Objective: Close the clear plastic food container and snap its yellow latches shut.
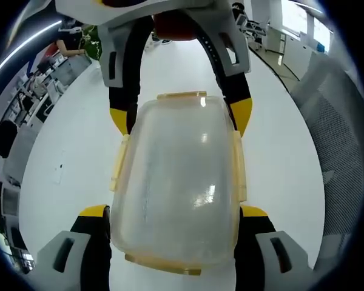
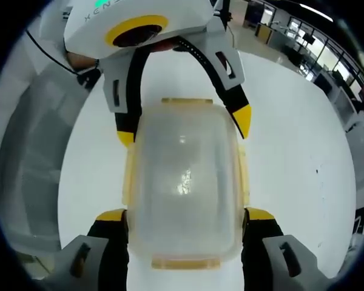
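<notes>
Clear plastic container (image 1: 177, 182) w/ lid on, sitting on white table (image 1: 73, 151), squeezed between both grippers from opposite ends. In left gripper view: left gripper (image 1: 176, 221) at near end, yellow-tipped fingers (image 1: 94, 213) spread wide, one each side of container, flanking its long walls; contact w/ plastic hard to judge. Right gripper (image 1: 181, 118) opposite at far end, tips also astride the container's corners, fingers wide. Same setup mirrored in right gripper view: container (image 2: 185, 182) centre, right gripper (image 2: 185, 218) near, left gripper (image 2: 183, 124) far.

Yellow latches: far-end latch (image 1: 182, 95), side latches (image 1: 238, 167) along both long edges, near-end latch (image 1: 164, 262). Left side latch looks slightly flared out from the wall; whether any is snapped home — can't tell through the glare.

Around: grey mesh chair back (image 1: 337, 139) at right of table in left gripper view, desks and shelving far left, a person in green (image 1: 88, 41) in far background. Windows and office desks (image 2: 297, 36) beyond table in right gripper view.

Container contents unclear — plastic cloudy, w/ ceiling-light reflections. Far jaws partly hidden behind container; near-end latch partly cut by picture edge.
</notes>
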{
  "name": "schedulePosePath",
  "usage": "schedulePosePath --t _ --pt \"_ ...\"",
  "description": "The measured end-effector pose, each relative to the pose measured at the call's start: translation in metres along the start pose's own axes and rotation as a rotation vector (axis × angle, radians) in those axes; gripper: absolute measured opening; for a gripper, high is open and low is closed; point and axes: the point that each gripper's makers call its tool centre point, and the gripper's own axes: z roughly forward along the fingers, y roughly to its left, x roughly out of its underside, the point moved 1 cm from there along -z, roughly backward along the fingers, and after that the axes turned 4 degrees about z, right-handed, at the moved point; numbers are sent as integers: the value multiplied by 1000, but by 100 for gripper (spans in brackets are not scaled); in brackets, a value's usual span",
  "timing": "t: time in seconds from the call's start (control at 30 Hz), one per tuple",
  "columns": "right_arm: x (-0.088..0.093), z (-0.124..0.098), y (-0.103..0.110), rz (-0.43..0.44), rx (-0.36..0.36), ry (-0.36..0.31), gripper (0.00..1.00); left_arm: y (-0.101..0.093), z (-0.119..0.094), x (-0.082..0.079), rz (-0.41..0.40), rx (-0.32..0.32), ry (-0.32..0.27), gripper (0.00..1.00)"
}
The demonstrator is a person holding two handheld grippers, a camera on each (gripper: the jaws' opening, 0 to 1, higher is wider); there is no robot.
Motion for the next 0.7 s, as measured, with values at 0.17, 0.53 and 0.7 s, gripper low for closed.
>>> schedulePosePath --t 0.17,0.53,0.7 --pt "0 0 0 7 8 -9 77 0 0 0 3 -1 6 85" --pt "3 0 0 29 46 -29 82 -2 -5 -1 -13 -19 -23 92" --pt "0 -7 0 87 81 -91 81 0 -11 -2 -86 -35 -53 94"
